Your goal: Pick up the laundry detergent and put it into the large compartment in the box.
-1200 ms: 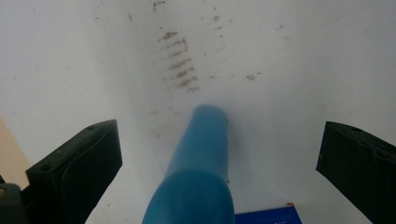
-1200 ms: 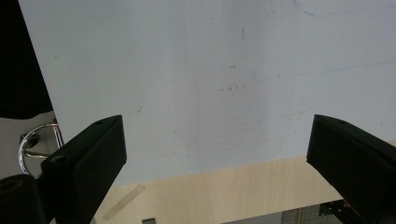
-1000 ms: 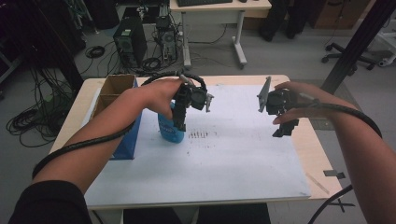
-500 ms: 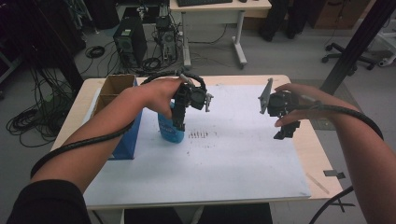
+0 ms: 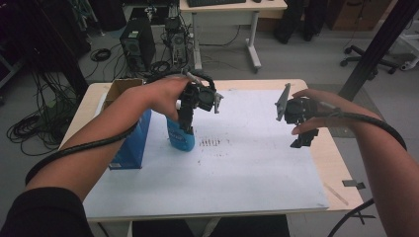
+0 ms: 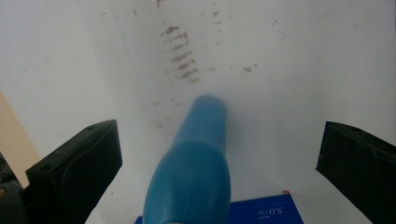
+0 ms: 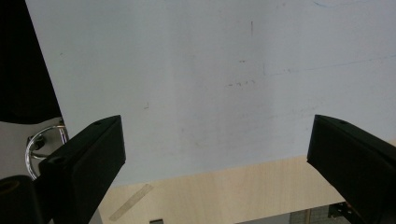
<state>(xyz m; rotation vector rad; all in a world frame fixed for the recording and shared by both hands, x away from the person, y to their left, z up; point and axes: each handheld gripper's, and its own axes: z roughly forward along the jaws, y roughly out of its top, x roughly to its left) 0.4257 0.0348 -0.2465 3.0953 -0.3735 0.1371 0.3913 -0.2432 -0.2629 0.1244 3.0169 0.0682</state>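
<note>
White tabletop (image 5: 237, 177), scuffed in the middle: left claw (image 6: 219, 163) gapes wide over the blue bottle (image 5: 180, 137) (box (image 5: 129, 143) beside it); right claw (image 7: 215, 158) hangs wide, empty.

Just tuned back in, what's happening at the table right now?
A person is working with a gripper in each hand over a white sheet on the table. The left gripper is open, poised directly above an upright blue bottle, its jaws spread on either side without touching it. A blue box stands just beside the bottle. The right gripper is open too, hanging empty above the sheet's right edge.
</note>
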